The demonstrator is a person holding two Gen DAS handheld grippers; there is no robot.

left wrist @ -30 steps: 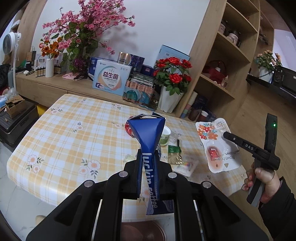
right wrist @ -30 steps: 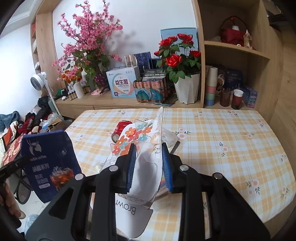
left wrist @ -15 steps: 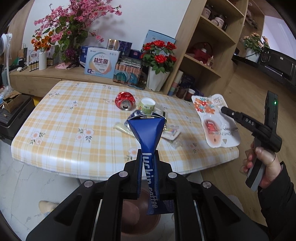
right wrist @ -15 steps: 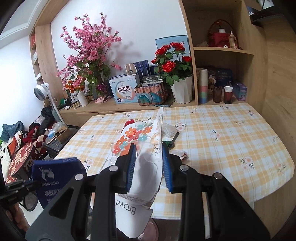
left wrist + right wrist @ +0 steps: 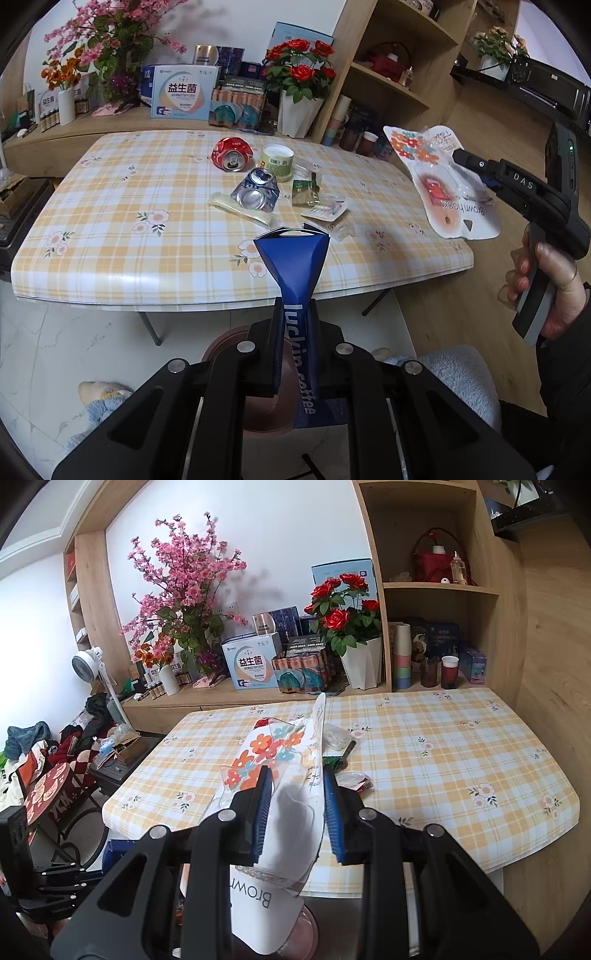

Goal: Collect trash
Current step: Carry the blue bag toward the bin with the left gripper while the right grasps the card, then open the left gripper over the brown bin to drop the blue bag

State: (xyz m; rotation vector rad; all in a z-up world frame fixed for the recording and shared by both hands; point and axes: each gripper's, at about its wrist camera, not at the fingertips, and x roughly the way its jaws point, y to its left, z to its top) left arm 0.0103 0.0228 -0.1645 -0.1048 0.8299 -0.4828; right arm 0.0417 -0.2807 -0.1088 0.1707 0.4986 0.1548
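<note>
My left gripper (image 5: 295,306) is shut on a blue Luckin coffee sachet (image 5: 293,258), held upright in front of the table's near edge. My right gripper (image 5: 297,775) is shut on a white plastic package with a flower print (image 5: 288,812). The left wrist view shows that package (image 5: 443,184) hanging off the right gripper (image 5: 465,157), to the right of the table. On the checked tablecloth (image 5: 110,221) lie a red can (image 5: 231,153), a crushed blue can (image 5: 255,190), a paper cup (image 5: 277,162), a green sachet (image 5: 304,192) and wrappers (image 5: 325,210).
A round reddish-brown bin (image 5: 229,347) stands on the floor below my left gripper, before the table. A person's hand (image 5: 546,280) grips the right handle. Behind the table are a sideboard with boxes (image 5: 183,92), a rose pot (image 5: 297,110) and shelves. Fluffy slippers (image 5: 99,398) are on the floor.
Both grippers have drawn back from over the table to beyond its near edge, each still holding its piece of trash. The left one tilted down, and the bin came into view.
</note>
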